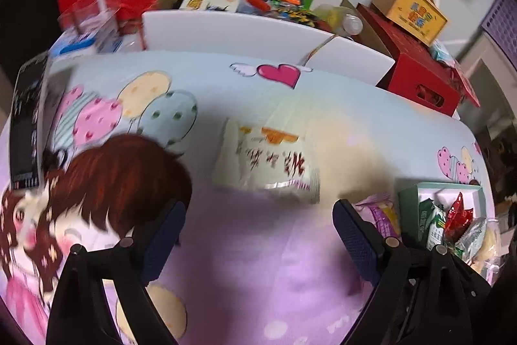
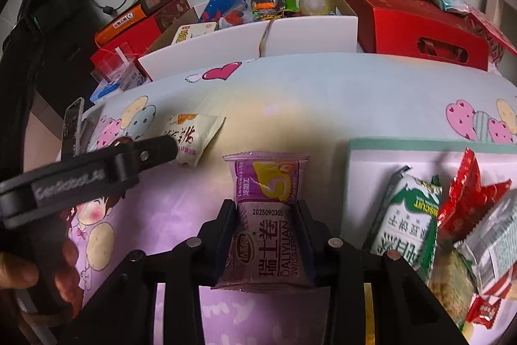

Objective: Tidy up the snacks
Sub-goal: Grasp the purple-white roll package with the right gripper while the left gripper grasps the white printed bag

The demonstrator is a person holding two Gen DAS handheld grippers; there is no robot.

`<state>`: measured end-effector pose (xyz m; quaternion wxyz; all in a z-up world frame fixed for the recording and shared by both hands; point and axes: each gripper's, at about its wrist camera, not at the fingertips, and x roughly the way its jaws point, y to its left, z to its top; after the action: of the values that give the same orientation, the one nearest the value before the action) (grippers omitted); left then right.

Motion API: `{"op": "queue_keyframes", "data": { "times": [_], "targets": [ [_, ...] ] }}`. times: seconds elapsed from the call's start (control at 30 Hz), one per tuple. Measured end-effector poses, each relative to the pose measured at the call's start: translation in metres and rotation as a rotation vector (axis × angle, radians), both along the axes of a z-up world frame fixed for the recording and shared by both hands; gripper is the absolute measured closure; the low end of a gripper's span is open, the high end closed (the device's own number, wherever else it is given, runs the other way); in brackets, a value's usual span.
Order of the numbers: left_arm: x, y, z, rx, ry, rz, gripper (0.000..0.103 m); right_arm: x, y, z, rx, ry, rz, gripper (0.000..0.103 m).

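Your right hand-held gripper clamps the purple swiss-roll packet, bound for the green-rimmed snack box, while your left hand-held gripper spreads wide toward the cream foil packet.

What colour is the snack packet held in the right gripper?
Purple, with a yellow patch; the Swiss roll packet shows best in the right wrist view.

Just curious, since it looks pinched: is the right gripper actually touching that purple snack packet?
Touching. In the right wrist view the right gripper has its jaws pressed against both sides of the purple packet, which bulges above them.
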<state>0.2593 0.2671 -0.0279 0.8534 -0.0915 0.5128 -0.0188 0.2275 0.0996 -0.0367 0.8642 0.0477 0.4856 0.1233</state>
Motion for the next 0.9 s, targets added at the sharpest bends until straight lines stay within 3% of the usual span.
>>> {"op": "queue_keyframes", "data": {
  "times": [0.67,0.77,0.9],
  "targets": [
    [0.049,-0.015,-0.030,0.108,0.039,-0.068,0.010,0.012,0.007,-0.002,-0.029,-0.055,0.014,0.066],
    [0.048,-0.016,-0.030,0.089,0.025,-0.068,0.023,0.012,0.007,-0.002,-0.029,-0.056,0.014,0.067],
    [0.045,-0.023,-0.023,0.120,0.002,-0.078,0.039,0.010,0.007,-0.002,-0.031,-0.059,0.016,0.069]
  ]
}}
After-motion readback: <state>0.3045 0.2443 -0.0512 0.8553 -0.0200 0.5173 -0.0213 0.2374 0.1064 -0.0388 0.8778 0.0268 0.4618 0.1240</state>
